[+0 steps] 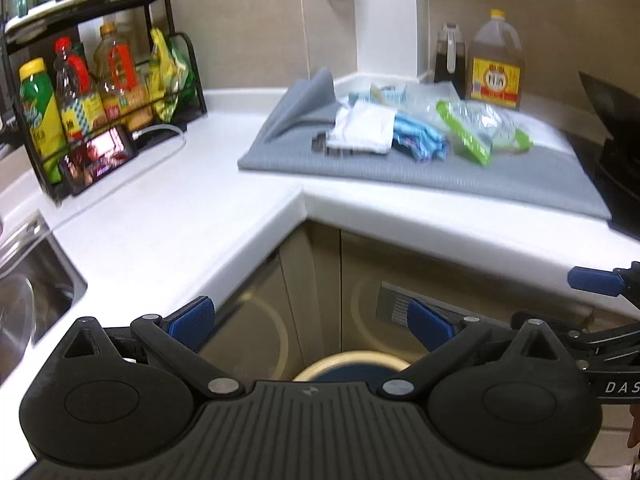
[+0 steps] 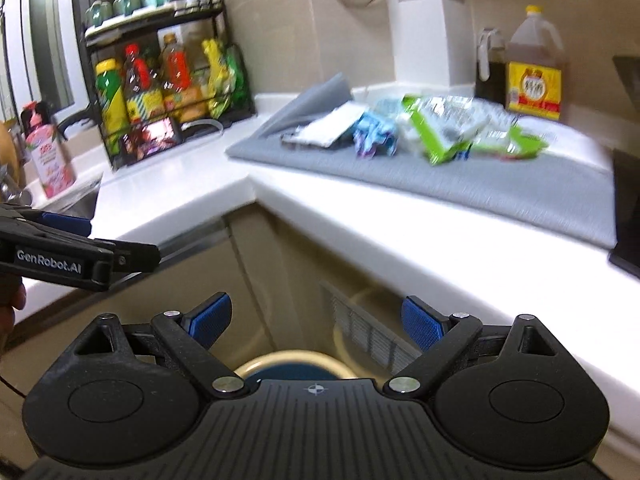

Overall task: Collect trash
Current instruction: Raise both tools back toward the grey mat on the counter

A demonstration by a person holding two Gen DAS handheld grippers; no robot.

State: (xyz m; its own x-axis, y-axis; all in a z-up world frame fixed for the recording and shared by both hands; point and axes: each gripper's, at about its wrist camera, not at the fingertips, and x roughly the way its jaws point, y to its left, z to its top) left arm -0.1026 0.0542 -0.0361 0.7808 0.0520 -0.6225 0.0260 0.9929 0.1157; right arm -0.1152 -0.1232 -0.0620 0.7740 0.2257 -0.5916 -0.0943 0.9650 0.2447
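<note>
Trash pile noted on the grey mat [image 1: 400, 184] on the bench [image 1: 180, 200]: white wrapper [image 1: 362, 128], blue wrapper [image 1: 420, 140], green-edged clear bag [image 1: 476, 128]. All pieces are seen uncollected. A round bin [image 1: 348, 364] is seen below, in front of the cabinet doors, its contents hidden. Left hand-held gripper [image 1: 312, 328]: jaws spread, nothing held, well apart from the trash. Right hand-held gripper [image 2: 316, 316]: likewise released and empty. Judged: collection not yet started as far as shown; every piece is left to be grasped and dropped into the bin.
</note>
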